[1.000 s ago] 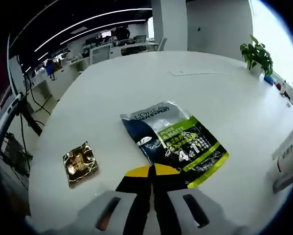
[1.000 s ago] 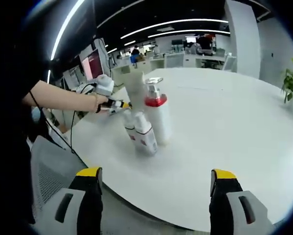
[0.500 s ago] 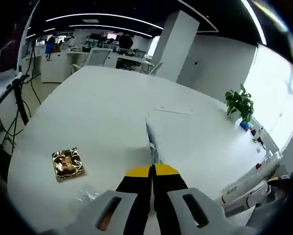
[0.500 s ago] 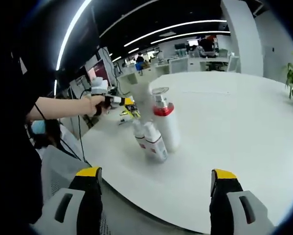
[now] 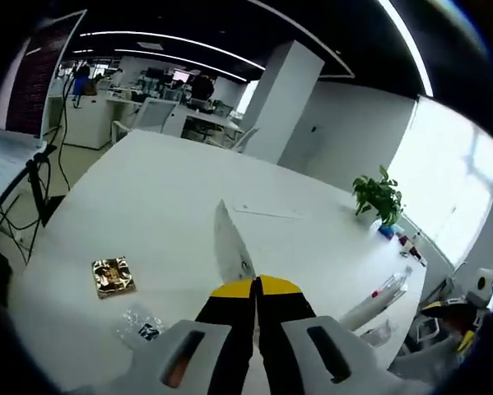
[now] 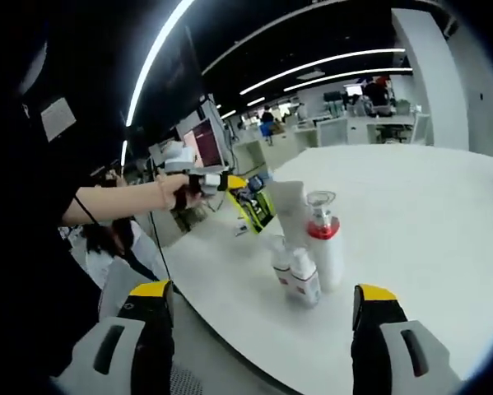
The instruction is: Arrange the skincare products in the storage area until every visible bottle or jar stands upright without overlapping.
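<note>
holding a flat grey and green printed sachet point(image 5: 232, 251) aloft, left gripper point(image 5: 255, 287) clenched on its edge.
white pump bottle with red collar point(image 6: 323, 249) upright beside small tubes point(image 6: 295, 273); sachet well apart, unplaced; right gripper point(image 6: 262, 292) spread, empty; arranging barely underway.

- Your left tool point(image 5: 254, 288) looks along the counter point(image 5: 155, 189) from above.
- Your right tool point(image 6: 258, 317) faces it from off the edge, sharing the bottles point(image 6: 308, 263).

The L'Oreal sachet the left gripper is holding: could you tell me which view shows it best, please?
The right gripper view: the sachet hangs with its green-and-dark print showing. The left gripper view shows it edge-on, a pale sliver above the closed jaws.
</note>
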